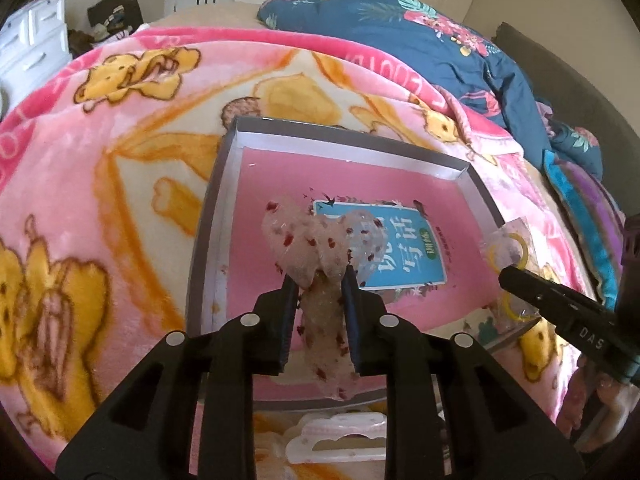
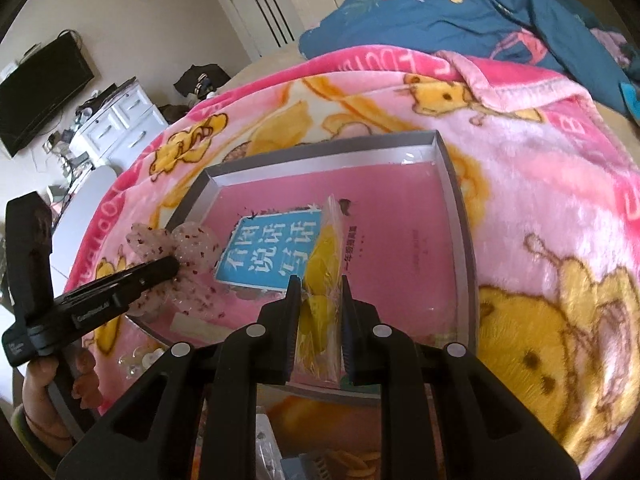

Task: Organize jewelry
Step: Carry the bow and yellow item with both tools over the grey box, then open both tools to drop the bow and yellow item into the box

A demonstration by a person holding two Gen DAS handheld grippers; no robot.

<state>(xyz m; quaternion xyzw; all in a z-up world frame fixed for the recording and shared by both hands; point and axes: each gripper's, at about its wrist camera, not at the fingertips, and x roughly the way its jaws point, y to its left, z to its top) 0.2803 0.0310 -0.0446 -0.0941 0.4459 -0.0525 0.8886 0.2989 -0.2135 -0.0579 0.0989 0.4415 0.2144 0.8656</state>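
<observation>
Bed under a pink cartoon blanket carries a shallow grey box. Left view: left hand-held gripper pinches a pink speckled hair bow above the box. Right view: right hand-held gripper clamps a clear packet of yellow rings over the box's middle. Lower each well inside the walls, apart, before releasing.
</observation>
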